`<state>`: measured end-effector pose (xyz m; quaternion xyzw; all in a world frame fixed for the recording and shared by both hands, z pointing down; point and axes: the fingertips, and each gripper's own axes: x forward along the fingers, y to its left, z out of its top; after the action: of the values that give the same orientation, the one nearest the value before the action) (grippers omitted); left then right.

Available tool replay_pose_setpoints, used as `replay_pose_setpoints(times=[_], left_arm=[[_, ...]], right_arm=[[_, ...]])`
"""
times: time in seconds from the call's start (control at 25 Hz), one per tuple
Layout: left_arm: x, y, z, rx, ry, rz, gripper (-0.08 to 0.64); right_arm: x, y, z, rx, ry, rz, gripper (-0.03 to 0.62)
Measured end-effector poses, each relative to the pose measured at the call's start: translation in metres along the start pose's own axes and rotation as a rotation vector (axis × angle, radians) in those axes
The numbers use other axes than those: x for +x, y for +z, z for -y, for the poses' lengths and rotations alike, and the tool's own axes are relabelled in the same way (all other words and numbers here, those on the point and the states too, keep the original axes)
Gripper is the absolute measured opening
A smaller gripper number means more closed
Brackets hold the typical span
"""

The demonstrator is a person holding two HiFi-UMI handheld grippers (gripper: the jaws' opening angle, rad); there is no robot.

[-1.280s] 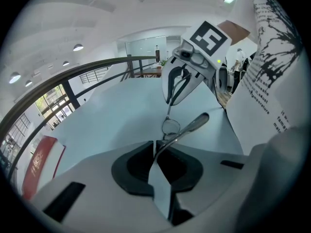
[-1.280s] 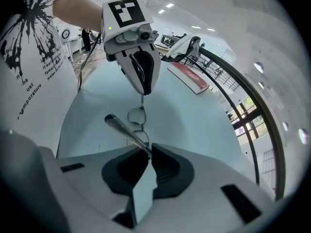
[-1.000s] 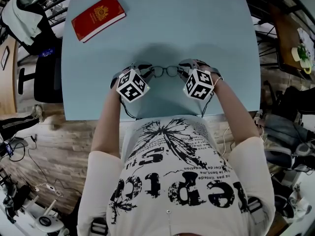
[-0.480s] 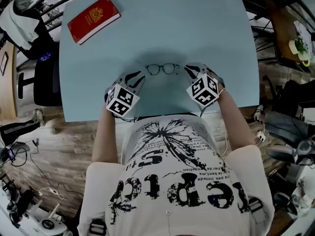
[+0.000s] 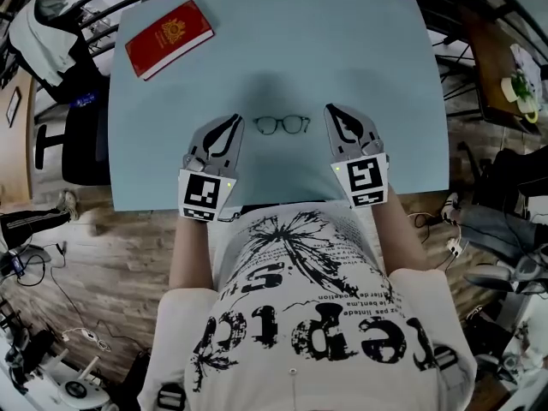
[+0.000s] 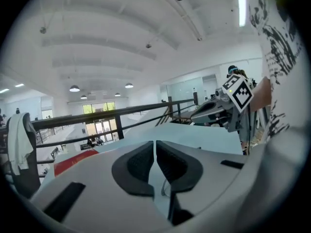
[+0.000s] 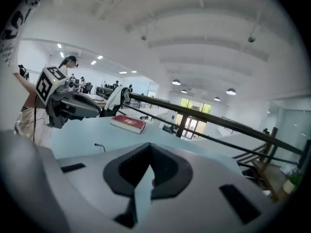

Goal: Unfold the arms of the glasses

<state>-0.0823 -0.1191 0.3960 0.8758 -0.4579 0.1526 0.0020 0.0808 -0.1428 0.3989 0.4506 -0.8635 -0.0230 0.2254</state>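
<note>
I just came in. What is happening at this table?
A person holds a gripper in each hand over the light blue table. The glasses lie on it between the left gripper and the right gripper. Both are shut and empty. A red book lies at a far corner.

Pale blue table [image 5: 360,50] in front of me. Two things lying on it. Glasses [image 5: 282,125] on my half of top, near mid-width, frame running left to right. Red book [image 5: 169,38] with gold emblem at far left corner, askew, well apart from glasses.
</note>
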Motion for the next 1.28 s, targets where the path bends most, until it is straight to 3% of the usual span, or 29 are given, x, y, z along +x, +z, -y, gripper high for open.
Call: replay_pose_setpoints(times=[0.2, 0.4, 0.88, 1.12, 1.28], left_arm=[[-0.014, 0.055, -0.005, 0.022, 0.068, 0.132, 0.031], [-0.029, 0.090, -0.007, 0.032, 0.133, 0.229, 0.028], [-0.032, 0.105, -0.011, 0.083, 0.171, 0.231, 0.018], [-0.031, 0.105, -0.018, 0.062, 0.198, 0.231, 0.018], [-0.031, 0.103, -0.024, 0.046, 0.211, 0.220, 0.018]], right_arm=[[-0.018, 0.049, 0.003, -0.010, -0.025, 0.153, 0.011], [-0.024, 0.064, 0.000, -0.002, -0.041, 0.226, 0.009], [-0.021, 0.080, -0.002, -0.035, -0.028, 0.263, 0.008], [-0.021, 0.084, 0.009, 0.078, -0.029, 0.286, 0.008], [-0.019, 0.085, 0.013, 0.076, -0.044, 0.292, 0.008]])
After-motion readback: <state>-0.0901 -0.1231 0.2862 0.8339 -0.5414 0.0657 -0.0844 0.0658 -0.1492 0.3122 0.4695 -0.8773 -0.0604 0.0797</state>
